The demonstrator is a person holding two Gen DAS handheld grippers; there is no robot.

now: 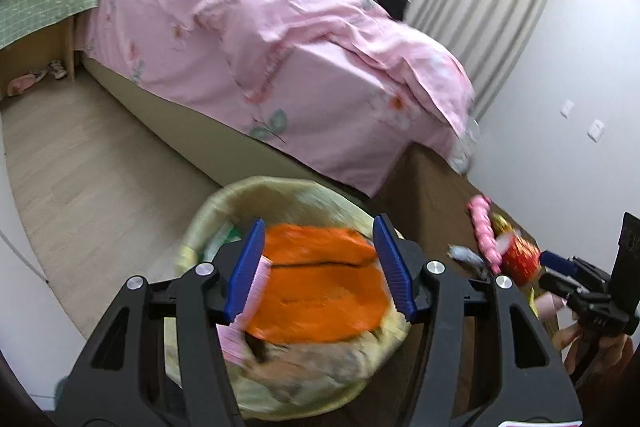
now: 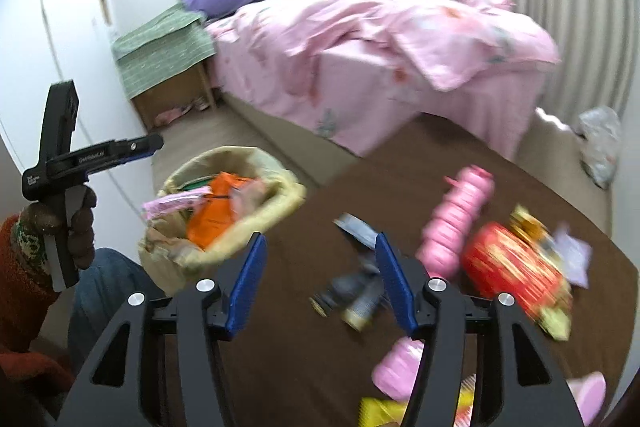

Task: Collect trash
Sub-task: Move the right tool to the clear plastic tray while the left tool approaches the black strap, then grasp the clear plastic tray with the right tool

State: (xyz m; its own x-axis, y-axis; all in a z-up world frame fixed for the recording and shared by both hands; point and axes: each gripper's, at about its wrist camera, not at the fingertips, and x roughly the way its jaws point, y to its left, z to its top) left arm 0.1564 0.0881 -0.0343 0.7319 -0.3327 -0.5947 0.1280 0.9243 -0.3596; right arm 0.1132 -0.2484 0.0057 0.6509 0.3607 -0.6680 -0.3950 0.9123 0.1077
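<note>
Left wrist view: the left gripper hangs over the bin, jaws apart with nothing pressed between them. Below lies an orange packet on top of the other rubbish, and a pink wrapper pokes up by the left jaw; whether it touches the pad I cannot tell. The bin looks nearly full, so anything dropped here is best let go low and over the middle, or it may slide off the heap. At far right the right gripper shows side-on, near a red packet.

Right wrist view: the right gripper is over the brown mat, jaws apart and empty. Just beyond them lies a small grey-blue scrap, blurred. To the right are a pink roll, the red packet and more wrappers; near the bottom edge a pink piece and a yellow one. The bin stands far left at the mat's edge, the left gripper beside it.

The step in hand looks like reaching for the next piece. The scrap is nearest: come down with a jaw either side, pinch it low against the mat and lift clear before swinging left to the bin. A light, flat piece may slip.
</note>
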